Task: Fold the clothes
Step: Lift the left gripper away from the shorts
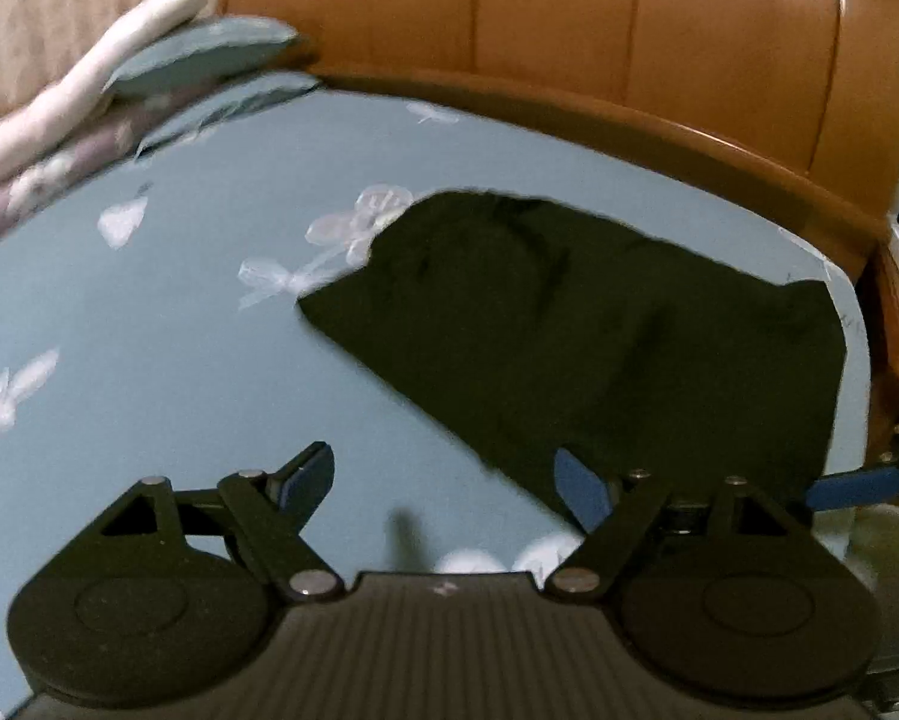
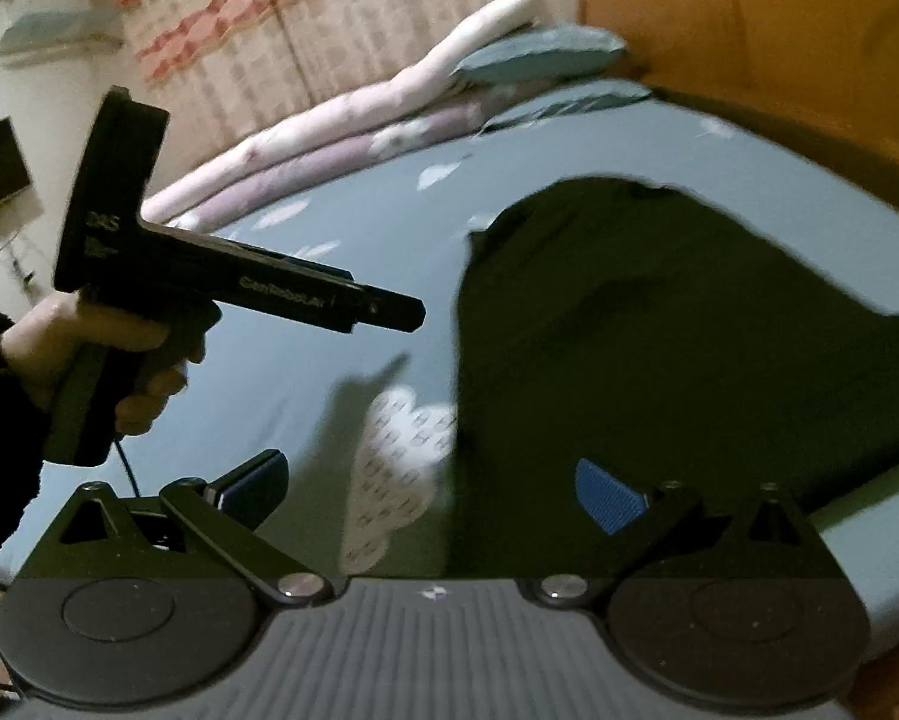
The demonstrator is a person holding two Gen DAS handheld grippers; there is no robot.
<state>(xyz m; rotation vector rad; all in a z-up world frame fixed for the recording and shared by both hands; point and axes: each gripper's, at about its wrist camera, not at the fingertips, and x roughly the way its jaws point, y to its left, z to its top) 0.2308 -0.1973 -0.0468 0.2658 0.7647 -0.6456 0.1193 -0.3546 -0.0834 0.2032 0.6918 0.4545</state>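
Left gripper point(image 1: 446, 483) and right gripper point(image 2: 431, 495): jaws of both spread wide, nothing between them. Beyond them, a dark garment point(image 1: 599, 330) lies flat on the blue bed sheet point(image 1: 149, 300), near the brown headboard point(image 1: 629, 30). Folded quilts point(image 2: 329, 138) lie at the bed's far edge.

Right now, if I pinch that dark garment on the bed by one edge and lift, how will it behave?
The dark garment lies flat with soft creases on the blue bedsheet, so it will probably droop limply. It looks thin, so likely light. Pushed, it would probably bunch rather than slide whole.
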